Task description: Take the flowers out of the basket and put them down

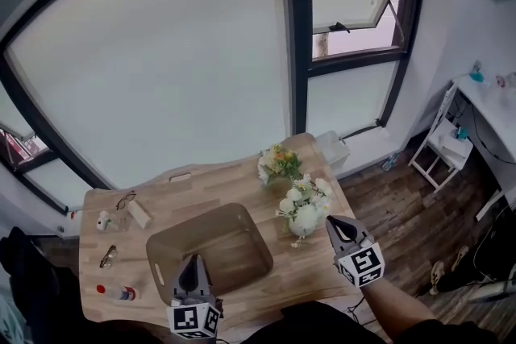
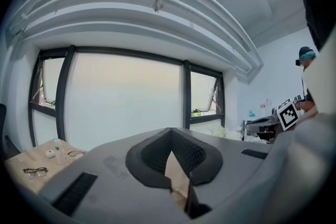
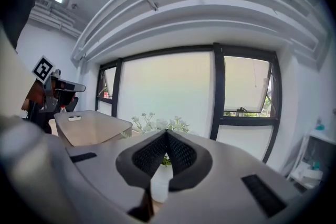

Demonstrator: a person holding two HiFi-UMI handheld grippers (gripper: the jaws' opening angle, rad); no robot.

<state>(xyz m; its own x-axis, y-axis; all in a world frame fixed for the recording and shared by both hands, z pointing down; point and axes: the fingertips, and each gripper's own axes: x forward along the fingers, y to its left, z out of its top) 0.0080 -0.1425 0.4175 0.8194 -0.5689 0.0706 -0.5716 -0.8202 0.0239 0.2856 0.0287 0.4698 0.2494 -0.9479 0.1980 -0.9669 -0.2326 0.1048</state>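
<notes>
The brown see-through basket (image 1: 161,244) stands on the wooden table (image 1: 242,181), and nothing lies inside it. Right of it stands a white vase of white flowers (image 1: 305,205), with a yellow-and-white bunch (image 1: 280,163) behind it. My left gripper (image 1: 193,260) hovers over the basket's near rim, shut and holding nothing; its jaw tips meet in the left gripper view (image 2: 170,131). My right gripper (image 1: 333,221) sits just right of the white vase, shut and holding nothing. In the right gripper view (image 3: 167,134) the vase (image 3: 159,186) and flowers (image 3: 157,124) lie beyond the closed tips.
Two pairs of glasses (image 1: 108,256) (image 1: 125,200), a small white case (image 1: 103,220), a wooden block (image 1: 141,213) and a red-capped bottle (image 1: 117,292) lie on the table's left. A white box (image 1: 332,147) sits at the far right corner. Windows stand behind, and white shelves (image 1: 451,145) at right.
</notes>
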